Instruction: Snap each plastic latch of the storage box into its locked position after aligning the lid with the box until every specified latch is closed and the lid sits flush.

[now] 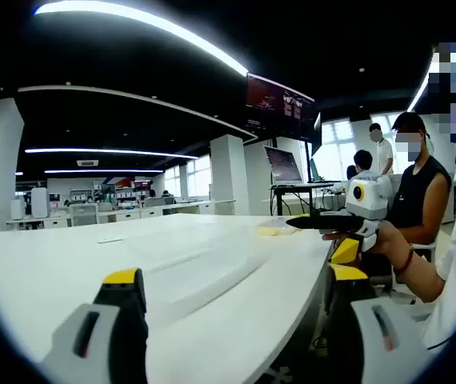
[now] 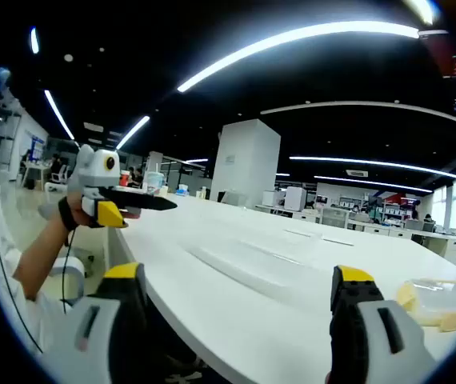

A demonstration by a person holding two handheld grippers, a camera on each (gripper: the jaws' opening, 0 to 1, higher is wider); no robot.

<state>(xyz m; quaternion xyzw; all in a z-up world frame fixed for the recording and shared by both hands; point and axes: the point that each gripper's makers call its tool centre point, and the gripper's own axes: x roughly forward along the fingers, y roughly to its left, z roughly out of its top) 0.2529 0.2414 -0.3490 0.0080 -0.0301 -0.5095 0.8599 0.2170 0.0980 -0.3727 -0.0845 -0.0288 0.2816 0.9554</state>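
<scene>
Here we are holding both grippers level above the white bench (image 1: 212, 264), jaws spread wide and gripping nothing. Left gripper (image 1: 236, 300) and right gripper (image 2: 240, 300) are facing each other across it. The clear storage box (image 2: 440, 300) is lying just beyond the right gripper.

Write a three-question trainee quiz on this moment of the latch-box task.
1. True or false: the right gripper has its jaws spread wide, with nothing between them.
2. The clear storage box with yellow latches lies: A) on the white table, B) on the floor, C) in the left gripper.
3. Fill in: in the right gripper view, the left gripper is held by a person's ____.

Key: 1 true; 2 A; 3 hand.
</scene>
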